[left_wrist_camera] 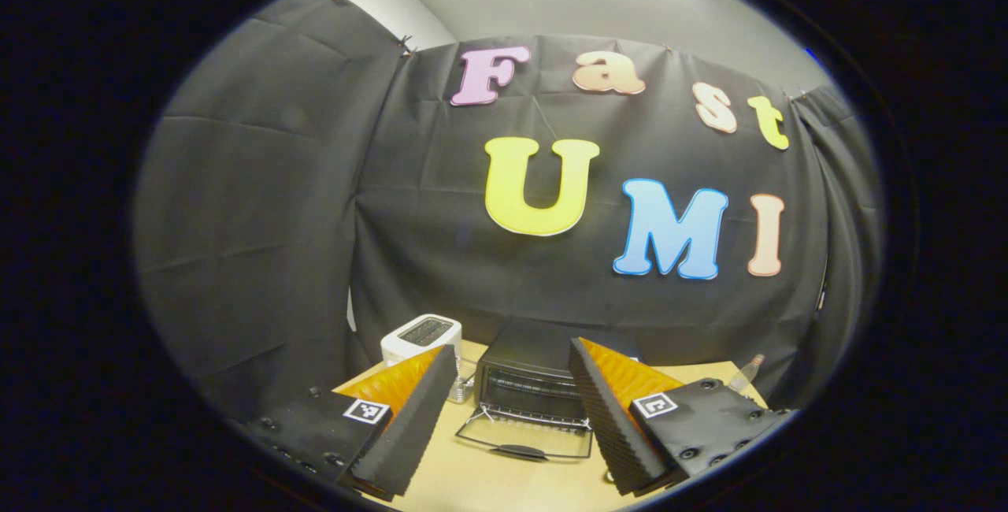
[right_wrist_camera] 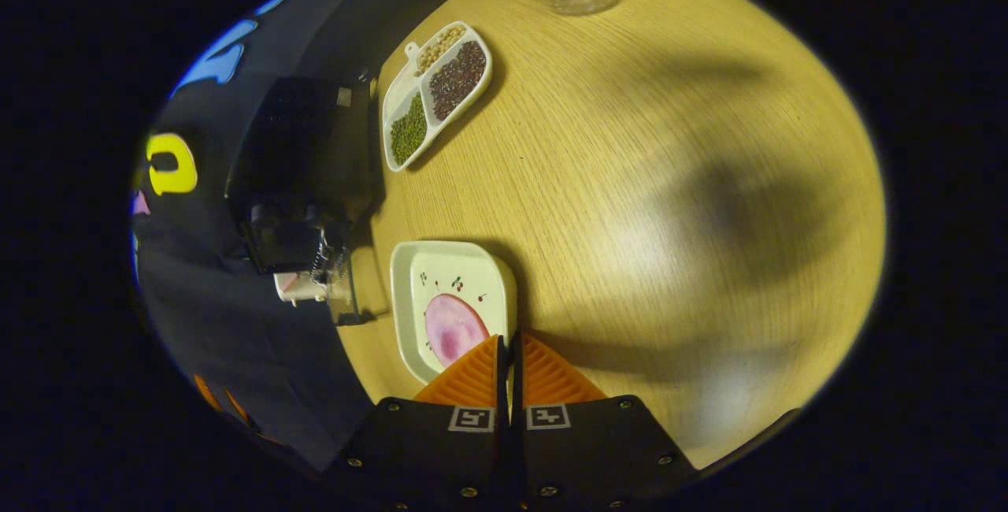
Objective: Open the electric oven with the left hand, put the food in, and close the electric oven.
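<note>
Your left gripper (left_wrist_camera: 512, 417) was held with its fingers spread wide, framing the electric oven (left_wrist_camera: 529, 386), whose glass door (left_wrist_camera: 526, 439) lay folded down flat on the wooden table (left_wrist_camera: 504, 480); a white toaster (left_wrist_camera: 420, 339) stood just beside the oven. Your right gripper (right_wrist_camera: 509, 356) had its fingers pressed together, their tips at the rim of the square plate (right_wrist_camera: 409, 276) holding the pink slice of food (right_wrist_camera: 453, 328). A divided dish of beans (right_wrist_camera: 435, 90) lay farther off, beside the oven.

Dim, fisheye-warped, soft tabletop shadows
</note>
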Demonstrator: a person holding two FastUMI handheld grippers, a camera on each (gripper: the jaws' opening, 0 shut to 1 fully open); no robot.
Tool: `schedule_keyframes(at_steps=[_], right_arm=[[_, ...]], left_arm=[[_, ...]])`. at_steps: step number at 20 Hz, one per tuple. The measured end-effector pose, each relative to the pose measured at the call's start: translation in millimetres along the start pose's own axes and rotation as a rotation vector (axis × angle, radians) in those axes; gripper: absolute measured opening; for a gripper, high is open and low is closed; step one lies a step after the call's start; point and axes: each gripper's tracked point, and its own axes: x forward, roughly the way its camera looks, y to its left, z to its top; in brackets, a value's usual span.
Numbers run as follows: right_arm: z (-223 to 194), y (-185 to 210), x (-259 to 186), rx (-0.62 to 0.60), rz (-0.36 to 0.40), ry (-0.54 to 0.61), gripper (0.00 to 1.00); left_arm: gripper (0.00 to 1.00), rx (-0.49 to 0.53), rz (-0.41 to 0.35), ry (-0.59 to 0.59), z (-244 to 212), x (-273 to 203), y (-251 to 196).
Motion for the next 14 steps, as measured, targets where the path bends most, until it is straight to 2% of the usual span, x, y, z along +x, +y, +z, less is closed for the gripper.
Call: schedule_keyframes(at_steps=[6, 14], right_arm=[[-21.6, 17.7, -13.0, 0.074, 0.041, -0.116, 0.00], [-73.5, 93.3, -29.4, 0.129, 0.104, -0.303, 0.01]], left_arm=[[1.00, -0.020, -0.076, -0.013, 10.5, 17.8, 9.5], [1.00, -0.014, -0.231, -0.070, 28.3, 45.5, 30.3]])
